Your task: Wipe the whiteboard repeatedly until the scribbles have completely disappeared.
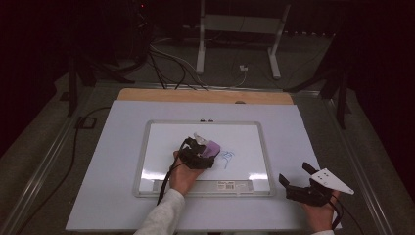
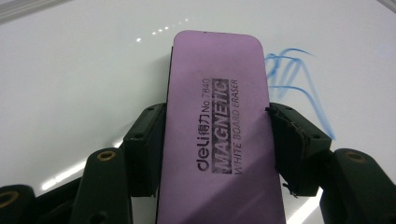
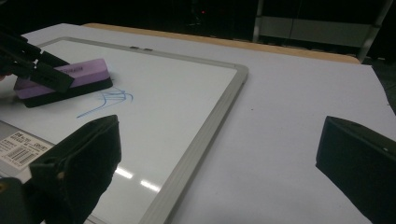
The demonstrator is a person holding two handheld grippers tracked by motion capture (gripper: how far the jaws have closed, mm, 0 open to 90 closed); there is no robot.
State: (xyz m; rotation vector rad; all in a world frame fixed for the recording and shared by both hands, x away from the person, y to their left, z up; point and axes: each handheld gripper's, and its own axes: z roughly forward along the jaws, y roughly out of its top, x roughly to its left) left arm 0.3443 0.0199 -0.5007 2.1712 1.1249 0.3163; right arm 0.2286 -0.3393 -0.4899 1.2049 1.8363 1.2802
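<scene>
Eraser sits clamped in the left gripper, flat on the whiteboard, blue scribble just right of its tip. Best sweep sideways, pressing evenly. Right gripper rests aside, its 2 jaws apart.

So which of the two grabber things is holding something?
The left gripper, over the whiteboard. Its jaws clamp the purple eraser beside the blue scribble. The right gripper is open, holding nothing.
</scene>
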